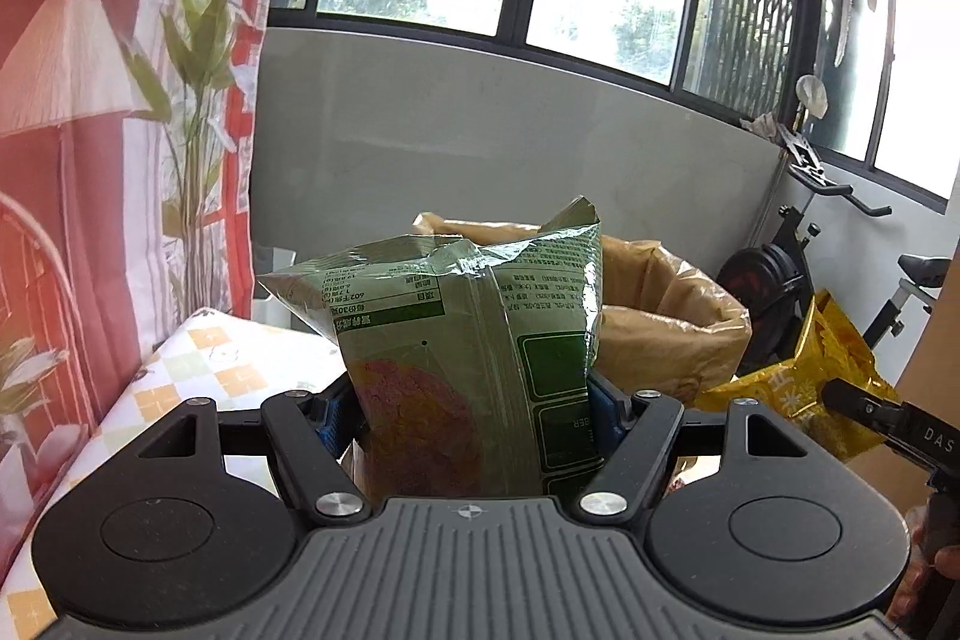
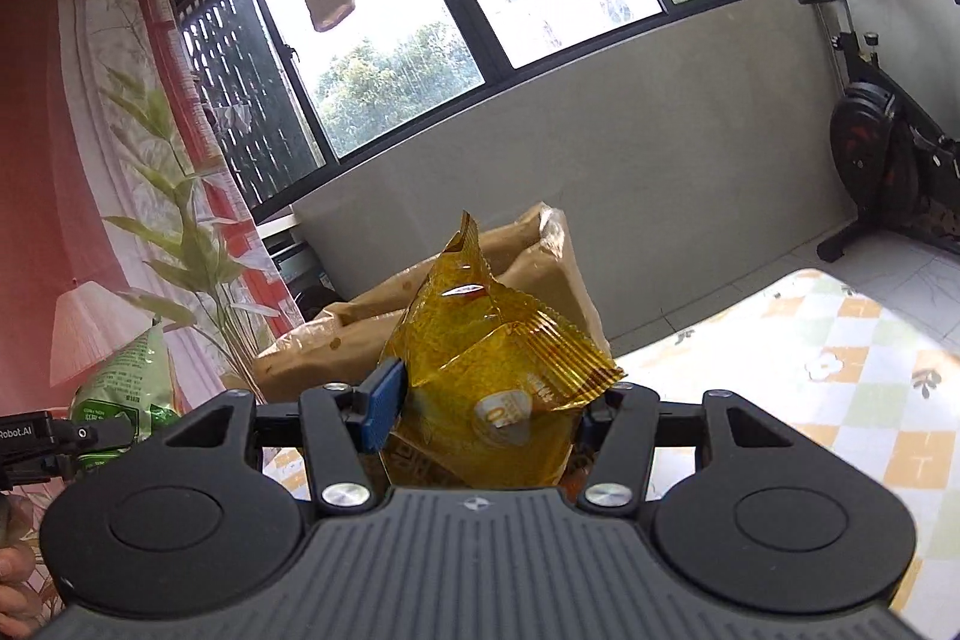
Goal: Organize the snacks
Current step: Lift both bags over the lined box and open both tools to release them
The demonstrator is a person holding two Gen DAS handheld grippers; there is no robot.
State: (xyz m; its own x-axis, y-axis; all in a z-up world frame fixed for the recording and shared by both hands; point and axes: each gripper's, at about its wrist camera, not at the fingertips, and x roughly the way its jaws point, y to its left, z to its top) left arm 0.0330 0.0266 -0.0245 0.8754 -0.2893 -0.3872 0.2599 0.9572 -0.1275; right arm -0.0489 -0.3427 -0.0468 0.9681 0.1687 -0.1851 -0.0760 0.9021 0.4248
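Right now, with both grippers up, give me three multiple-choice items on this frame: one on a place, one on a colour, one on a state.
1. Where does the brown paper bag stand relative to the two held packets?
A. behind them
B. in front of them
C. on the floor under the window

2. What colour is the packet in the right gripper?
A. red
B. golden yellow
C. blue

3. What state is the left gripper in?
A. open and empty
B. closed on a green snack packet
C. closed on a cup

Answers:
1. A, both wrist views show the paper bag past the packets.
2. B, the yellow snack packet sits between its blue pads.
3. B, the green snack packet is clamped between its fingers, clear of the checked tablecloth.
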